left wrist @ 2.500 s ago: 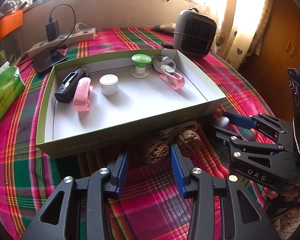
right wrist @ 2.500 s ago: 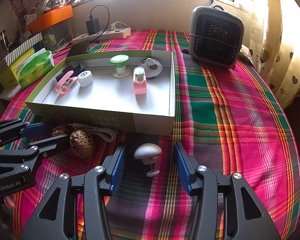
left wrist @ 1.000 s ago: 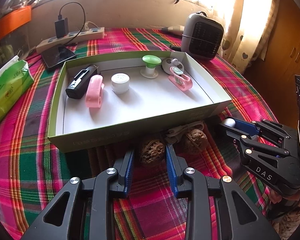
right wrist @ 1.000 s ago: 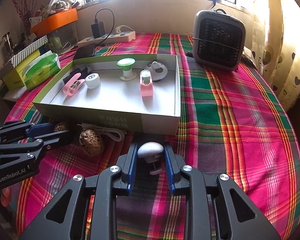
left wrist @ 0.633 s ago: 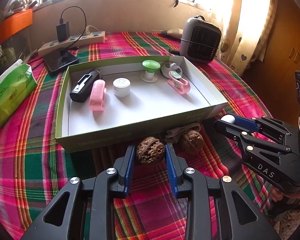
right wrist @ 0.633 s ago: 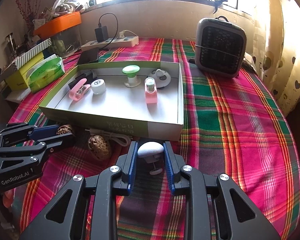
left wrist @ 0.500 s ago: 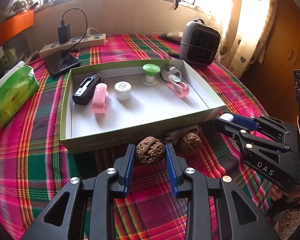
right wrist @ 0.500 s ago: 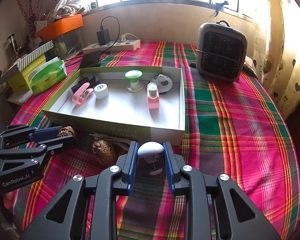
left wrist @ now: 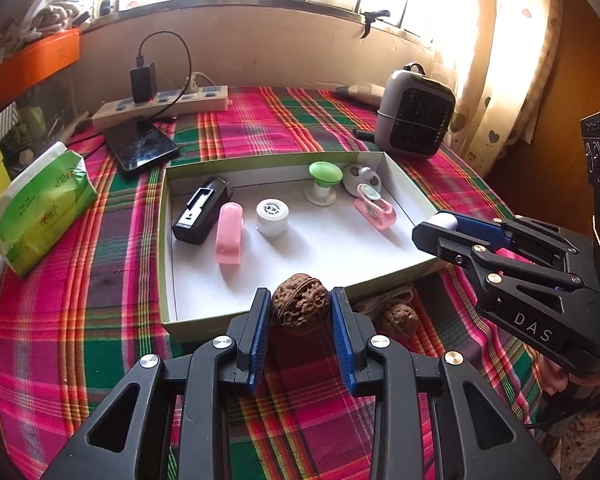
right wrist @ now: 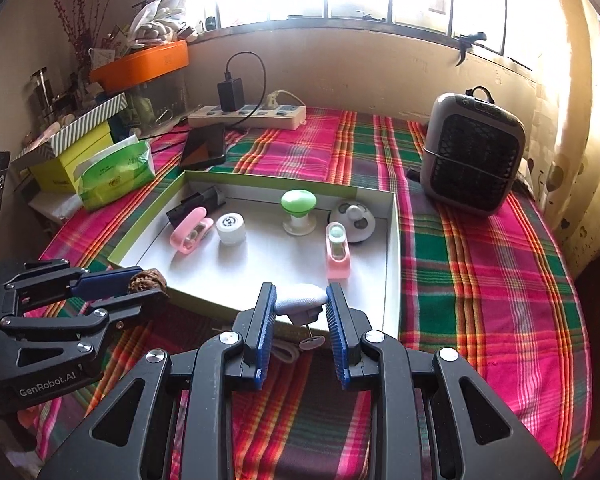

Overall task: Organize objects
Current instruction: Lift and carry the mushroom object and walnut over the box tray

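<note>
My left gripper (left wrist: 300,308) is shut on a brown walnut (left wrist: 299,303), lifted off the cloth at the near wall of the shallow green-rimmed box (left wrist: 404,196). My right gripper (right wrist: 300,304) is shut on a white mushroom-shaped knob (right wrist: 302,296) with a small stem, held above the box's near edge (right wrist: 394,264). In the right wrist view the left gripper (right wrist: 148,284) shows at the left with the walnut (right wrist: 146,281). In the left wrist view the right gripper (left wrist: 432,232) shows at the right with the white knob (left wrist: 444,222). A second walnut (left wrist: 399,318) lies on the cloth beside a white cable (left wrist: 392,295).
Inside the box lie a black device (left wrist: 200,216), a pink case (left wrist: 229,238), a white round cap (left wrist: 272,216), a green knob (left wrist: 324,180), a pink clip (left wrist: 374,204) and a grey round piece (left wrist: 362,176). A heater (left wrist: 414,124), phone (left wrist: 140,148), power strip (left wrist: 160,104) and tissue pack (left wrist: 40,216) stand around it.
Both grippers closed on their objects, the left on the walnut and the right on the white knob, then rose with them toward the box's near edge.
</note>
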